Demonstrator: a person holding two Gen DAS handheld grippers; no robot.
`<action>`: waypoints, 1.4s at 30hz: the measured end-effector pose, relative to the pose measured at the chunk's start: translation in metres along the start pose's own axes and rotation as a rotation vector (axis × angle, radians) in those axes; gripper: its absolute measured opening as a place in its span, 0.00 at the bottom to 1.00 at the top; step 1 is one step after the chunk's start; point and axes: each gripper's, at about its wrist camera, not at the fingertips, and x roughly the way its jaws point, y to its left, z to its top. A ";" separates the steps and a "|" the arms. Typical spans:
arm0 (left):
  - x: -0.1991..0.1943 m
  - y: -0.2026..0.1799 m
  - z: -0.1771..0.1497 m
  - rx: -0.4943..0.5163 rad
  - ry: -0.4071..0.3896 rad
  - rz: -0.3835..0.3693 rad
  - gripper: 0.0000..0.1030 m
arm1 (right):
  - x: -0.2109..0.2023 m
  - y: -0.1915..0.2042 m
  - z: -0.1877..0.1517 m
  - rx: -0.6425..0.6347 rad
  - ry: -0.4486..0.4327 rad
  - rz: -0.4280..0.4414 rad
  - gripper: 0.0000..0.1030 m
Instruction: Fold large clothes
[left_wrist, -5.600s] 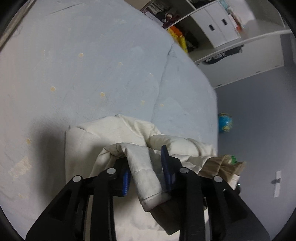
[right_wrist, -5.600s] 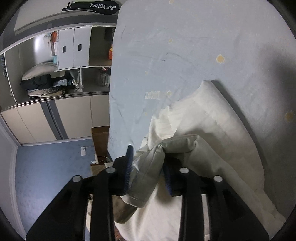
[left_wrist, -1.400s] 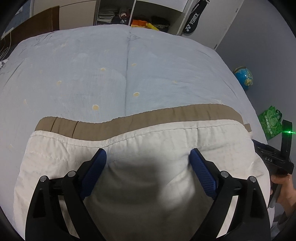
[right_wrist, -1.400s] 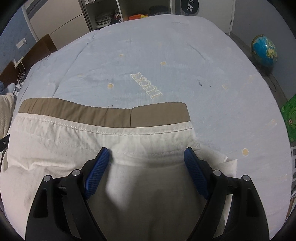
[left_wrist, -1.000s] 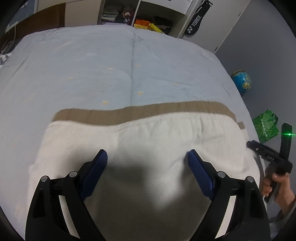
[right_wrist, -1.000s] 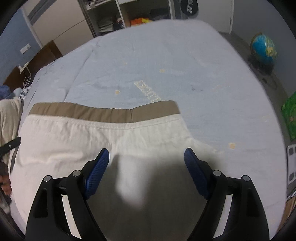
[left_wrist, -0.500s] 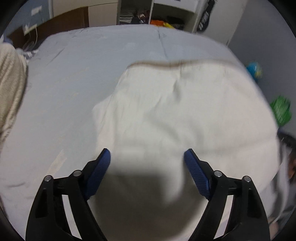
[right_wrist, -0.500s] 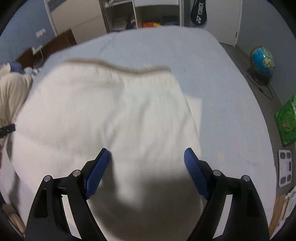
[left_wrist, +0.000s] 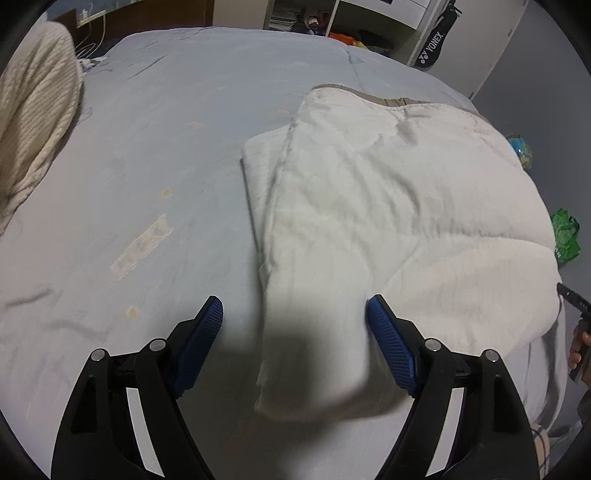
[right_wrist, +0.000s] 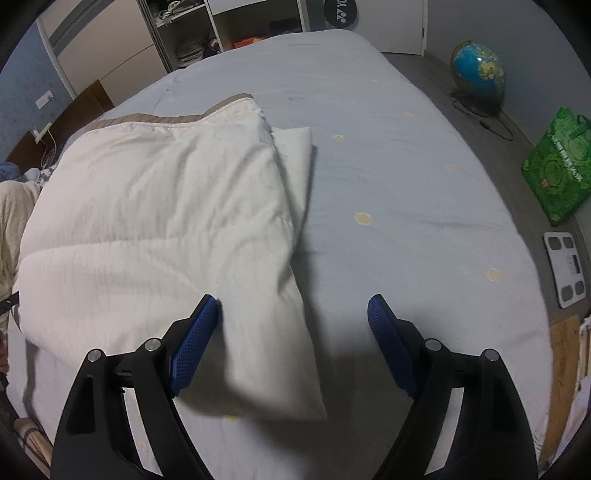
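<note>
Cream quilted garment (left_wrist: 388, 206), folded, tan band along its far edge, lies flat on the pale blue bed (left_wrist: 166, 122). Left of it, at the bed's edge: cream cable-knit item (left_wrist: 33, 110). Left tongs (left_wrist: 295, 336): spread wide, empty, poised above the garment's near left corner, blue pads (left_wrist: 199, 343) apart. Right tongs (right_wrist: 291, 339): spread wide, empty, above the garment's near right corner, one pad over cloth, the other over bare bed. Right of the bed, on the floor: globe (right_wrist: 478, 70), green bag (right_wrist: 557, 166), white scale (right_wrist: 565, 266).
</note>
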 end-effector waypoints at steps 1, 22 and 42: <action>-0.006 0.002 -0.003 -0.007 -0.003 -0.004 0.75 | -0.003 0.000 -0.002 -0.003 0.000 -0.005 0.77; -0.103 -0.086 -0.097 0.082 -0.186 -0.051 0.94 | -0.125 0.079 -0.094 -0.108 -0.136 0.103 0.77; -0.141 -0.140 -0.170 0.185 -0.295 -0.057 0.94 | -0.185 0.135 -0.188 -0.163 -0.245 0.139 0.77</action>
